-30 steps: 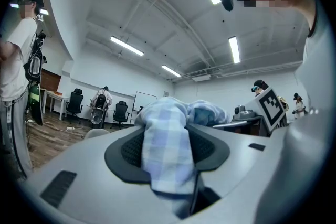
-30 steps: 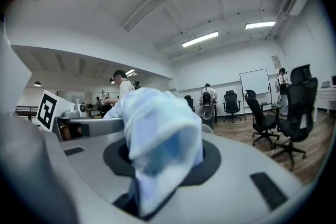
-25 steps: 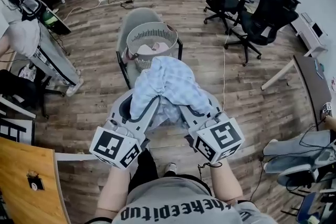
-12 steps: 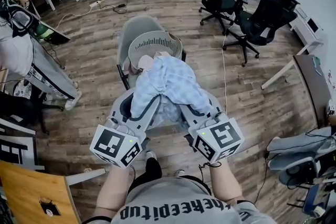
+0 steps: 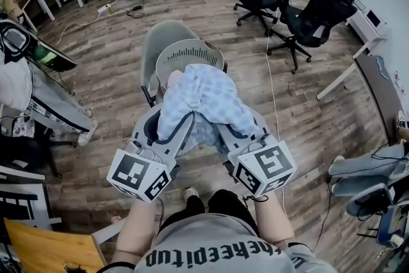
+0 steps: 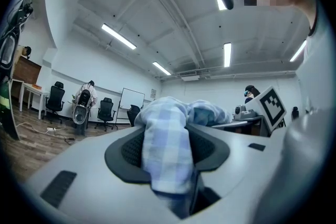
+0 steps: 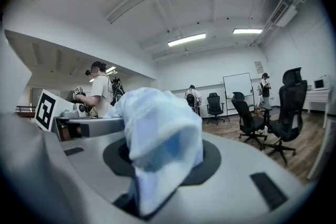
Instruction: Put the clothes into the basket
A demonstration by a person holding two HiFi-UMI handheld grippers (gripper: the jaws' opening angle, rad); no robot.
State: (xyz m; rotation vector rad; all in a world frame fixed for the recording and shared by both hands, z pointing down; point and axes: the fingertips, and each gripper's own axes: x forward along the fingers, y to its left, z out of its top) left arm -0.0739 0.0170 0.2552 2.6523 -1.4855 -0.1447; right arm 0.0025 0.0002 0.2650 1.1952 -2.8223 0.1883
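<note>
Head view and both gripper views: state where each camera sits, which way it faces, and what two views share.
Head view: on the person's head, looking steeply down at the basket and blue checked garment; shows forearms, left gripper, right gripper.
Left gripper view: on the left gripper, level along jaws shut on the garment; right gripper's marker cube at right.
Right gripper view: on the right gripper, level along jaws shut on the garment; left gripper's marker cube at left.
All share the garment.

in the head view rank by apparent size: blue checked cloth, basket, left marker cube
1. blue checked cloth
2. basket and left marker cube look alike; cube is nearer the camera, cloth covers part of the basket
</note>
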